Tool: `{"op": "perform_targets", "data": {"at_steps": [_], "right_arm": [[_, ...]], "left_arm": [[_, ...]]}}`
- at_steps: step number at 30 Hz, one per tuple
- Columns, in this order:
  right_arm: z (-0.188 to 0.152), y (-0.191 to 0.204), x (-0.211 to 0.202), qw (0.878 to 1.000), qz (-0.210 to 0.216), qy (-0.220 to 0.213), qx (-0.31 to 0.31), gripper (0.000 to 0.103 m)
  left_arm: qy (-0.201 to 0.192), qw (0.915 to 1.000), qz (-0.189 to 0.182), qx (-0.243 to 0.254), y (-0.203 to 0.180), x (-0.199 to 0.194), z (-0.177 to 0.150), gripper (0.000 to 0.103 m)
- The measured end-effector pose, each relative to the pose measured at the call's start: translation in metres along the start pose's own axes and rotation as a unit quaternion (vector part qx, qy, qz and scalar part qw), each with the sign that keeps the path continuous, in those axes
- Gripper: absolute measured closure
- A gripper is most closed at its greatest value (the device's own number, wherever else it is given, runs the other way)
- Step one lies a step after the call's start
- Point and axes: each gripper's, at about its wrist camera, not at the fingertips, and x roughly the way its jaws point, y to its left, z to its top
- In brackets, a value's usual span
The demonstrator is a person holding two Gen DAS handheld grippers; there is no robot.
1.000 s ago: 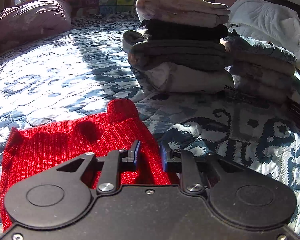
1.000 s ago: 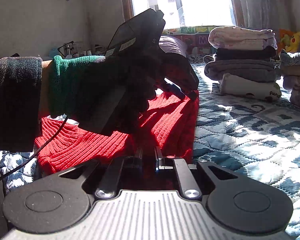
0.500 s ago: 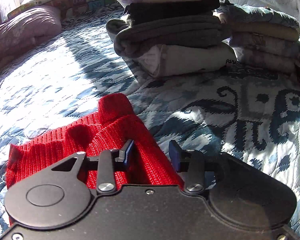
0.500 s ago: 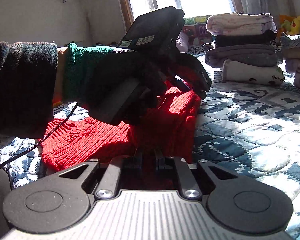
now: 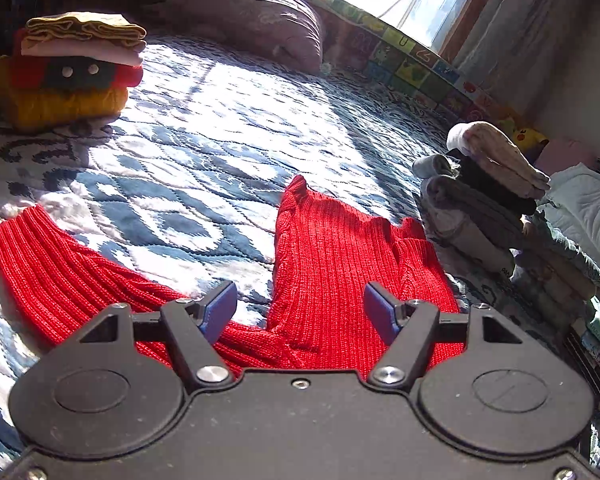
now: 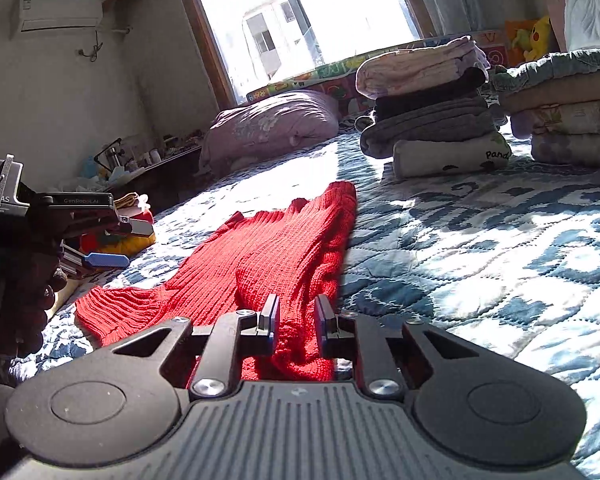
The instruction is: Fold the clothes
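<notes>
Below left hand-held gripper (image 5: 300, 314), released: red sweater (image 5: 340, 256); right hand-held gripper (image 6: 296, 316) parted, straddling its fold.

Straight ahead of the left gripper (image 5: 300, 310) the blue quilt (image 5: 220, 128) lies flat and bare, with wide room all the way to the purple pillow (image 5: 256, 12) at the far end. Off to its far left sits a small pile with yellow knits (image 5: 66, 76), well apart. To its right the way is blocked by a tall stack of folded clothes (image 5: 480, 200), near the edge of the red sweater (image 5: 340, 260). Ahead of the right gripper (image 6: 296, 316) the sweater stretches away, low and flat. To the right of that gripper the quilt is free. Far ahead on its right stand the tall stack and a second stack (image 6: 568, 116).
</notes>
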Motion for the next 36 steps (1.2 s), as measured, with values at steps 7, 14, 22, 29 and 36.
{"op": "perform_targets", "data": {"at_steps": [7,14,22,29,36], "right_arm": [[-0.002,-0.001,-0.004,0.998,-0.004,-0.008,0.064,0.078],[-0.001,0.022,-0.009,0.999,0.003,-0.008,0.037,0.076],[-0.004,0.031,-0.019,1.0,-0.007,-0.012,0.016,0.071],[-0.01,0.032,-0.016,1.0,-0.018,-0.004,0.006,0.071],[-0.011,0.032,-0.012,1.0,-0.01,-0.004,0.005,0.069]], "left_arm": [[-0.039,0.9869,0.029,-0.154,0.093,-0.051,-0.031,0.033],[-0.036,0.9729,-0.004,-0.228,0.129,-0.051,-0.053,0.033],[-0.061,0.9623,-0.025,-0.264,0.141,-0.028,-0.047,0.036],[-0.081,0.9428,-0.023,-0.322,0.167,-0.012,-0.035,0.063],[-0.092,0.9482,-0.04,-0.301,0.161,-0.012,-0.026,0.095]]}}
